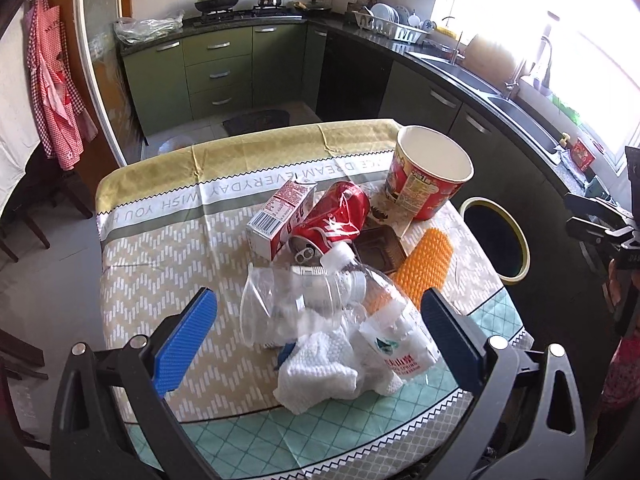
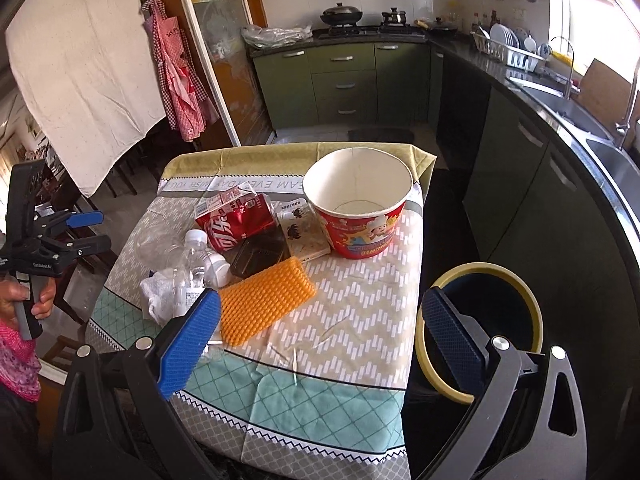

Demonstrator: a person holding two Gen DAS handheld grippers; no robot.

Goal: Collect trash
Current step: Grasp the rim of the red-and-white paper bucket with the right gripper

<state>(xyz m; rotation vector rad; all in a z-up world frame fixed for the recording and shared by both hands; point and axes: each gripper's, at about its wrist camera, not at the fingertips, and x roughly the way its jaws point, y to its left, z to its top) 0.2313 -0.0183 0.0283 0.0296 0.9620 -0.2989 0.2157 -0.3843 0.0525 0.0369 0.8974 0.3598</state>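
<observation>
Trash lies heaped on the table (image 2: pixel 360 320) ahead of both our tongs. We see the yellow-rimmed bin (image 2: pixel 532 308) standing beside the table, just behind our right gripper's (image 2: pixel 320 334) outer finger and far off to the right of our left gripper (image 1: pixel 318 338). Next in size, the red paper noodle bucket (image 2: pixel 358 208) stands upright and empty, well beyond our right gripper and ahead-right of our left one. An orange bumpy pad (image 2: pixel 262 300) lies just past our right gripper's inner finger. Clear crushed plastic bottles (image 1: pixel 320 300) lie between our left gripper's spread fingers, with a crumpled white paper towel (image 1: pixel 320 368) and a torn bottle label (image 1: pixel 396 356) beside them, close in front of the tongs. Beyond those we find a dented red cola can (image 1: pixel 334 220) on its side, touching a red and white milk carton (image 1: pixel 280 216) on its left. A dark brown plastic tray (image 1: pixel 378 248) lies just right of the can, and a small printed packet (image 2: pixel 306 232) sits between the tray and the bucket.

Both our grippers are spread wide and pinch nothing; our left one also shows at the left edge of the right wrist view, held in a hand (image 2: pixel 36 300).
</observation>
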